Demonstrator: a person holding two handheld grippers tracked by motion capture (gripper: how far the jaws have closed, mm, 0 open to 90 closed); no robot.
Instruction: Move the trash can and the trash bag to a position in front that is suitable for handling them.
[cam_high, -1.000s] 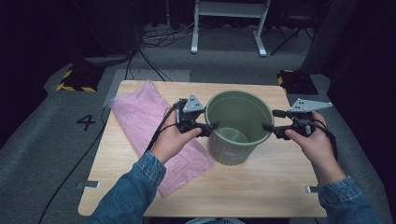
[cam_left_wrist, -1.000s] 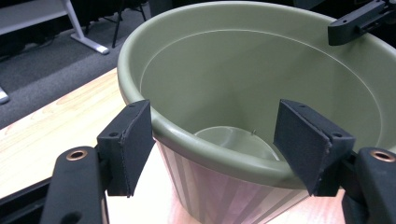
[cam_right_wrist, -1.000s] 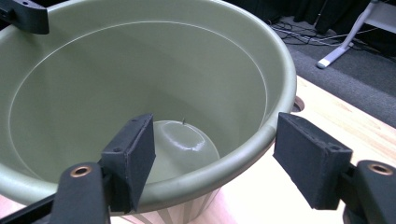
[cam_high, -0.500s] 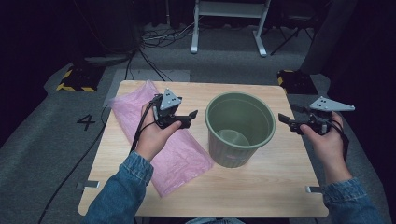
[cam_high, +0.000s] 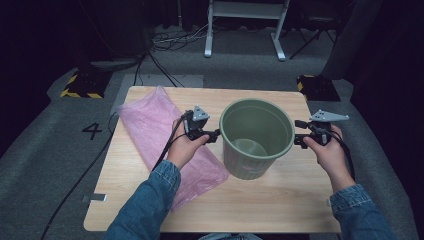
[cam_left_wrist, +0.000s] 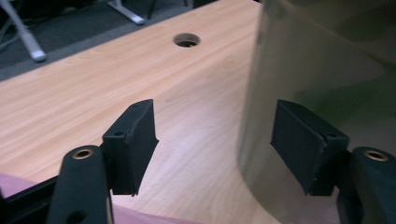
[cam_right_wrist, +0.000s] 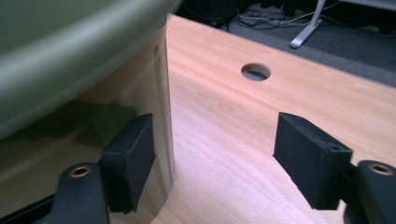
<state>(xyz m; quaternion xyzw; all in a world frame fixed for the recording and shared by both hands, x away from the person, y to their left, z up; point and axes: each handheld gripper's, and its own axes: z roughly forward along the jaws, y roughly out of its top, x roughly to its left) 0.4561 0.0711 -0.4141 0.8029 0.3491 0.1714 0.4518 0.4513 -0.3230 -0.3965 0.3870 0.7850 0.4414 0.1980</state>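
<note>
**Both grippers level at the bin's flanks, jaws apart, nothing gripped**

Green bin upright on the wooden table, right of centre, mouth open upward. Pink plastic bag flat on the left half of the table, one end just beside the bin's foot.

Left gripper: held roughly level in the left hand, tips aimed at the bin's left wall, just short of it. Forearm in a denim sleeve, angled up from the bottom edge and lying over the bag. In the left gripper view, jaws well apart, having just been closing a little; bare table between the pads, bin wall behind the right-hand pad, contact impossible to confirm. No grip on anything.

Right gripper: held level in the right hand, tips at the bin's right wall just under the rim. Wrist straight, forearm running back to the lower right corner. In the right gripper view, jaws wide; bin wall close behind the left-hand pad, bare wood between the pads. Nothing held.

Round cable hole in the tabletop beyond the jaws.
</note>
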